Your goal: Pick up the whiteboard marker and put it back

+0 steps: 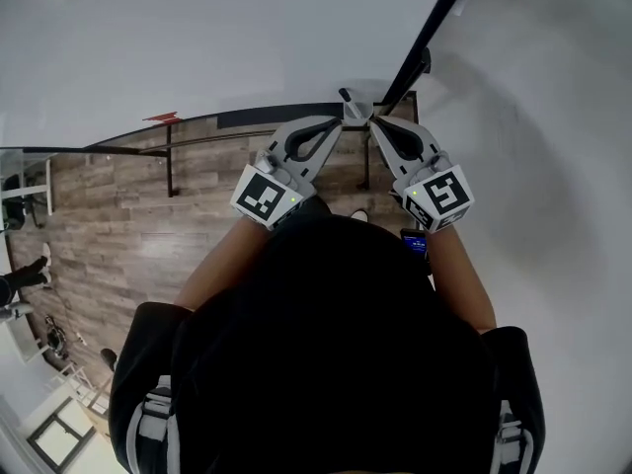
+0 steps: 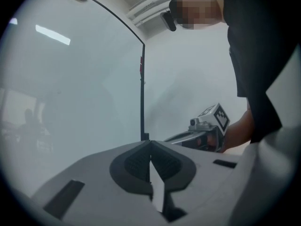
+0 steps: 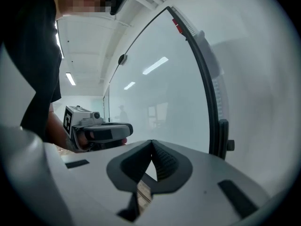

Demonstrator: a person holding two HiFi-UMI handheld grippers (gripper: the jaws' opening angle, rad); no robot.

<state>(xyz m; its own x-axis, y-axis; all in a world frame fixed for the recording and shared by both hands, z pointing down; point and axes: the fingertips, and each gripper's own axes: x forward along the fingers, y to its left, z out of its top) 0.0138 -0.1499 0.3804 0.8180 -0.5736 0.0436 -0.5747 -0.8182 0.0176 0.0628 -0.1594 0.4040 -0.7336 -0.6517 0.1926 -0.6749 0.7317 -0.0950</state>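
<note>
No whiteboard marker shows in any view. In the head view both grippers are held out in front of the person's chest, tips close together near the whiteboard's (image 1: 197, 38) lower corner. My left gripper (image 1: 341, 122) is shut with nothing between its jaws, and its fingertips meet (image 2: 150, 143) before the board's black frame (image 2: 142, 102). My right gripper (image 1: 373, 122) is shut and empty too (image 3: 151, 142), facing the board's curved black edge (image 3: 207, 79). Each gripper appears in the other's view: the right one (image 2: 168, 139), the left one (image 3: 128, 129).
The board's black side rail (image 1: 434, 28) runs up to the right. Below it lies wood-pattern floor (image 1: 118, 225) with a thin dark stand bar (image 1: 170, 166). A small grey fitting (image 1: 348, 97) sits at the board's corner just beyond the tips. Someone's shoes (image 1: 39, 265) show at far left.
</note>
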